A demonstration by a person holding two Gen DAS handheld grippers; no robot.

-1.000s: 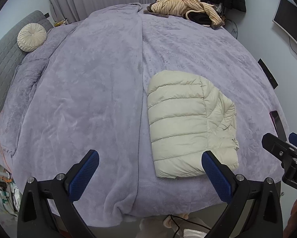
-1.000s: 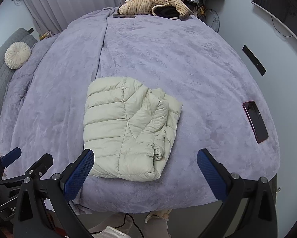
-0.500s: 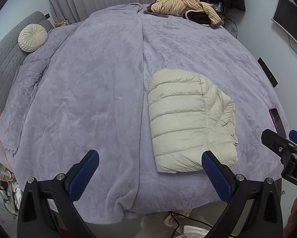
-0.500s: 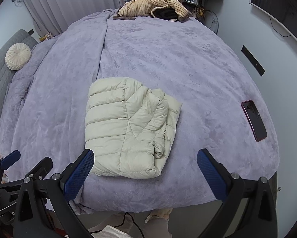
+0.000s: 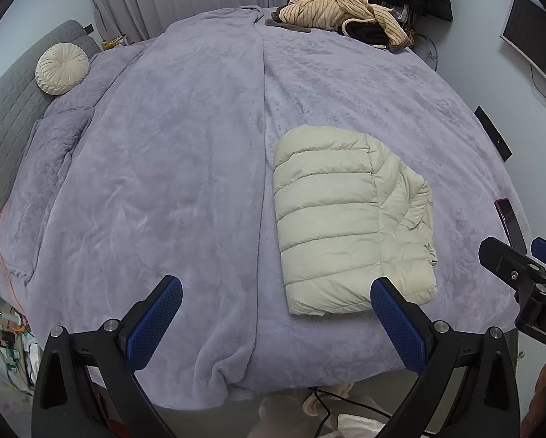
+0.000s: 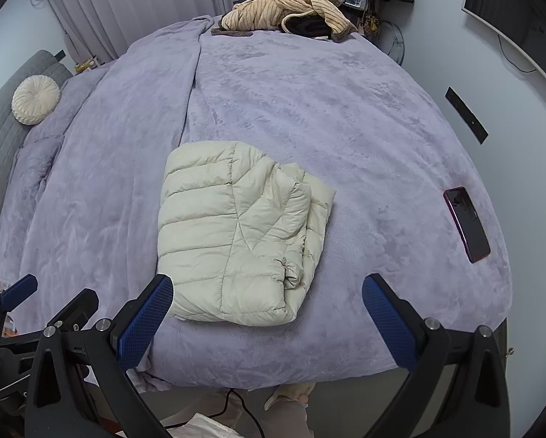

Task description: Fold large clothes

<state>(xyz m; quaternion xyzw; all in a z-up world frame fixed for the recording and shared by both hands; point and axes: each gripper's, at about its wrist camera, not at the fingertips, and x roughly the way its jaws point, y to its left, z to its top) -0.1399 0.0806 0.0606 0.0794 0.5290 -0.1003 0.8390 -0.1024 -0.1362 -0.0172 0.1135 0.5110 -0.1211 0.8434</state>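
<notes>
A cream puffer jacket (image 5: 349, 219) lies folded into a compact rectangle on the lilac blanket of the bed (image 5: 163, 168), near the front edge; it also shows in the right wrist view (image 6: 236, 233). My left gripper (image 5: 276, 323) is open and empty, held above the bed's front edge, left of the jacket. My right gripper (image 6: 267, 323) is open and empty, held just in front of the jacket's near edge. Neither touches the jacket.
A heap of striped beige and dark clothes (image 6: 291, 12) lies at the far edge of the bed. A dark red phone (image 6: 466, 224) lies at the right edge. A round cream cushion (image 5: 61, 73) sits at the far left by the grey headboard. Cables hang below the front edge.
Both grippers have drawn back and up slightly from the bed; the folded jacket sits a little farther away in both views. The jacket has not moved.
</notes>
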